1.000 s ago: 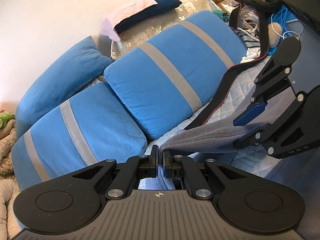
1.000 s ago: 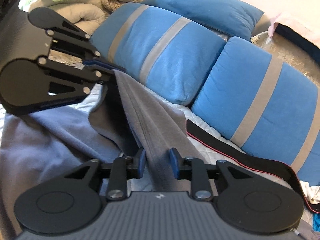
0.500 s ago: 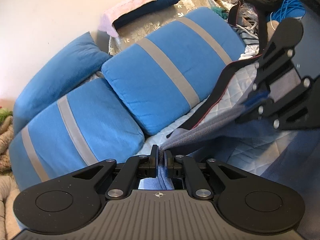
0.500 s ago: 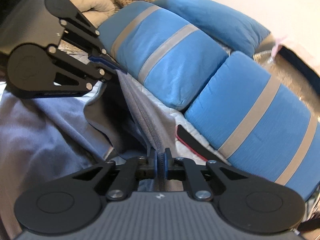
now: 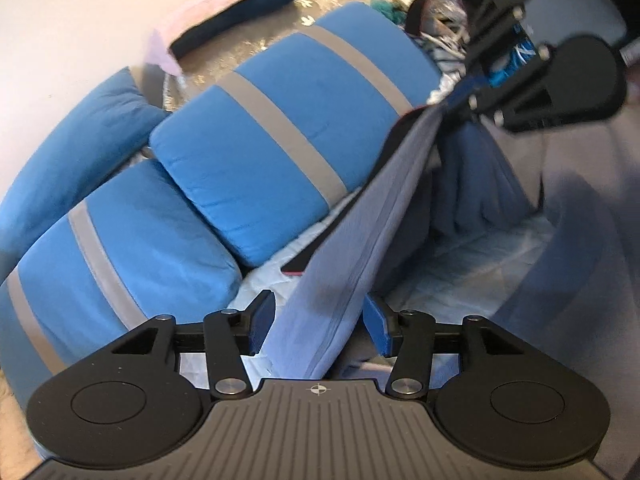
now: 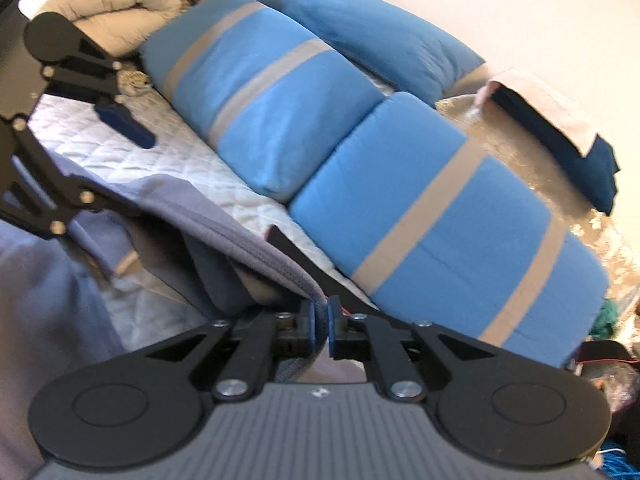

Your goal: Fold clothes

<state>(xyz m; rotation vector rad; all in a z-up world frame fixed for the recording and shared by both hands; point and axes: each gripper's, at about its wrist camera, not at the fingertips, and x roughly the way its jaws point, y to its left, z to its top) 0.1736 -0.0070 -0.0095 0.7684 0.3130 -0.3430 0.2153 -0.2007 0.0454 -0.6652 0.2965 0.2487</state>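
The left gripper (image 5: 318,322) is pointing a little downward, toward the striped blue cushions (image 5: 256,168) on the bed. Its jaws are opening. The grey garment (image 5: 360,240) is running up between the two blue pads (image 5: 262,322), but the pads are not pressing on it.

The right gripper (image 6: 319,326) is also tilting down a little, over the white quilted sheet (image 6: 120,148). Its jaws are nearly together, and they are pinching the thick grey hem of the garment (image 6: 256,248).

In the left view the cloth is stretching like a tight band from the left gripper up to the right gripper (image 5: 460,96). The rest of the garment is lying in loose folds on the bed.
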